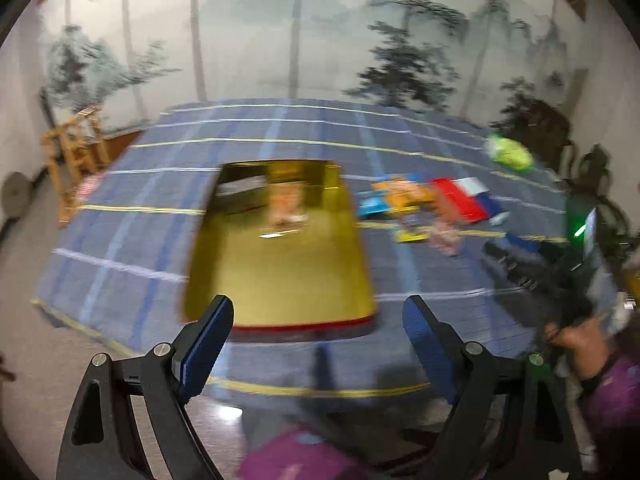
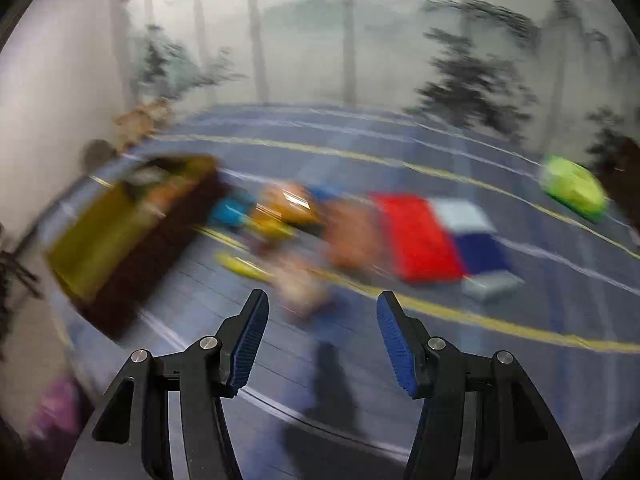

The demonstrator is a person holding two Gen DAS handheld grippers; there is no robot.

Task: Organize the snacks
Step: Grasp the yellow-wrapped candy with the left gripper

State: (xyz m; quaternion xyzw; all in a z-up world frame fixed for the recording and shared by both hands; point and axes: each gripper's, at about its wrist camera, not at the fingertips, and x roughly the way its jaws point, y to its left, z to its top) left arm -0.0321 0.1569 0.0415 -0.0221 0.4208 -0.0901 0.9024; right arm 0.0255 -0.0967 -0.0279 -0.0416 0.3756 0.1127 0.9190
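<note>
A gold box (image 1: 280,276) with a red outer wall sits on the blue plaid cloth; a dark pack (image 1: 240,192) and an orange pack (image 1: 285,204) lie at its far end. It shows blurred at the left of the right wrist view (image 2: 100,236). Loose snacks lie to its right: an orange pack (image 1: 404,194), a red, white and blue pack (image 1: 464,196), a green pack (image 1: 510,154). My left gripper (image 1: 320,320) is open above the box's near edge. My right gripper (image 2: 322,312) is open and empty, above the cloth before the snack pile (image 2: 304,216); it also shows at the right of the left wrist view (image 1: 532,264).
The blue plaid cloth (image 1: 140,184) covers the table. A wooden stand (image 1: 76,152) is at the far left by the wall. A small grey pack (image 2: 492,286) lies near the red pack (image 2: 416,236). The green pack (image 2: 572,188) is at the far right.
</note>
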